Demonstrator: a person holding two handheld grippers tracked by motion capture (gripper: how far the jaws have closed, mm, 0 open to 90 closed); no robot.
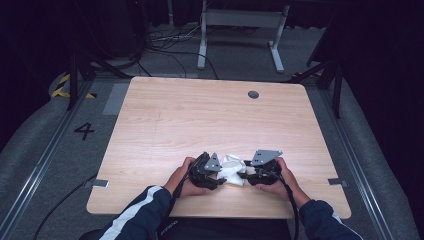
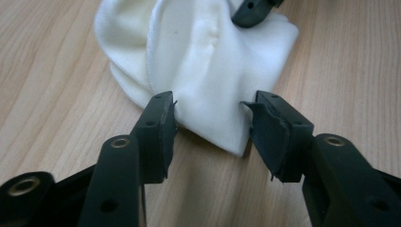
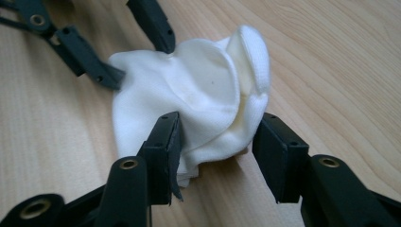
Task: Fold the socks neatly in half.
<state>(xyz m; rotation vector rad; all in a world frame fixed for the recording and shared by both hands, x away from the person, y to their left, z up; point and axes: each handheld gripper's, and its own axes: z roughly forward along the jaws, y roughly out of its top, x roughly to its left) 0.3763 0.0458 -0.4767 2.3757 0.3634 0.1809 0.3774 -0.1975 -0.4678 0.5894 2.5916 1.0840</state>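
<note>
A crumpled white cloth (image 1: 232,167) lies on the wooden table (image 1: 200,115) near its front edge, between the two hand-held grippers. My left gripper (image 2: 210,109) stands open with one end of the cloth (image 2: 208,71) lying flat between its jaws, both tips touching the fabric's edges. My right gripper (image 3: 217,132) is open too, its jaws on either side of the bunched far end of the cloth (image 3: 198,94). From above, the left gripper (image 1: 222,175) and right gripper (image 1: 242,175) face each other across the cloth.
A round cable hole (image 1: 253,94) sits near the table's far edge. Behind the table stands a grey desk frame (image 1: 240,20) with cables on the floor. A "4" (image 1: 84,131) is marked on the floor at left.
</note>
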